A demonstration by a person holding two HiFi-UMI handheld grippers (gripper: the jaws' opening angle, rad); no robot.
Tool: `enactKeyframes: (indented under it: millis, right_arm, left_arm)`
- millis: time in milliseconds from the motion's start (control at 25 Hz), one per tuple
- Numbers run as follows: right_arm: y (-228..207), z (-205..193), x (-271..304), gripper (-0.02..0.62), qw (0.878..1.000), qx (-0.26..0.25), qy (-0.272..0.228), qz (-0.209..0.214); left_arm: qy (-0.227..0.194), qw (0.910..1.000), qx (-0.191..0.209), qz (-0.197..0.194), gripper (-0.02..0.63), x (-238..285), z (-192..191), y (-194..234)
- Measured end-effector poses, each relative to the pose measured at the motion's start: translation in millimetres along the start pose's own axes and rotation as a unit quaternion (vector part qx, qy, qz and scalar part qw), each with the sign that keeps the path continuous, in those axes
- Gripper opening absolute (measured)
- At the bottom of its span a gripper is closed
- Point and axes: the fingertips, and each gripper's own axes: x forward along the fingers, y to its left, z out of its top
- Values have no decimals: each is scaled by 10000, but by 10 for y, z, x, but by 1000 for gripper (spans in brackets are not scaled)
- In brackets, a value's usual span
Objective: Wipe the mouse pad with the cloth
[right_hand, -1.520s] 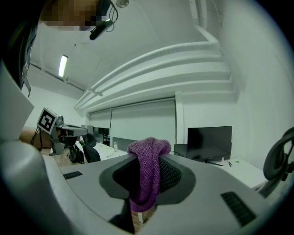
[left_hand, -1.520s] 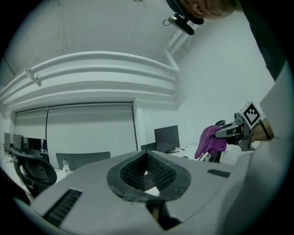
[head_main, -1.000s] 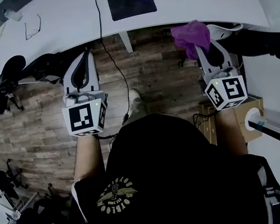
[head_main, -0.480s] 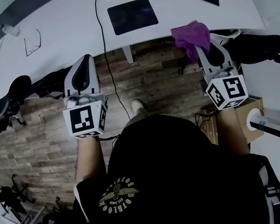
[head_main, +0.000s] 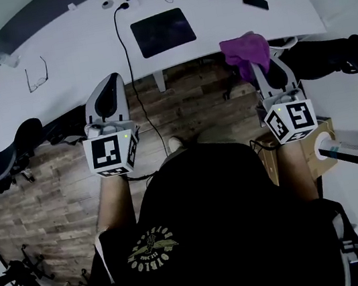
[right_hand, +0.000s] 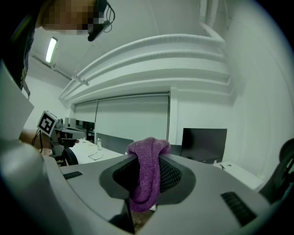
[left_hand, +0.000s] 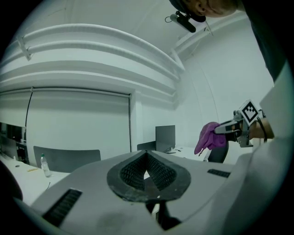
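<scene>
Just short of the white desk's (head_main: 70,62) front edge, dark rectangular mouse pad (head_main: 162,31) lies flat, bare desktop around it. Right gripper (right_hand: 146,180) clamps purple fuzzy cloth (head_main: 246,49); left gripper (left_hand: 147,170) closed, empty, over wooden floor (head_main: 57,186).

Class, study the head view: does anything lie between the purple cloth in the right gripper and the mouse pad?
Nothing visible. The cloth, clamped in the right gripper, hangs at the near edge of the desk; only bare desktop separates it from the mouse pad to its left.
</scene>
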Motion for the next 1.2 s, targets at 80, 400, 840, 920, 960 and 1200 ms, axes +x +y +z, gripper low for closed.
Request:
enactKeyframes:
  millis: [80, 400, 840, 920, 960, 1200]
  right_arm:
    - [-41, -10, 8, 88, 10000, 1, 44, -42]
    - [-183, -38, 209, 89, 9999, 66, 85, -13]
    - [-292, -120, 580, 89, 9994, 146, 157, 277]
    - [-342, -145, 649, 89, 9993, 171, 188, 279]
    - [-360, -152, 681, 89, 9993, 183, 196, 278]
    - [-482, -203, 868, 89, 9988, 151, 317, 344]
  left_arm:
    - [-51, 10000, -27, 26, 2, 41, 2, 33]
    - [-3, 9999, -65, 83, 2, 110, -30, 83]
    - [249, 9994, -183, 134, 2, 464, -131, 60]
    - [279, 9994, -184, 135, 2, 538, -137, 67]
    - [282, 9993, -196, 146, 2, 566, -143, 80]
    - [-37, 9977, -520, 428, 2, 706, -96, 202]
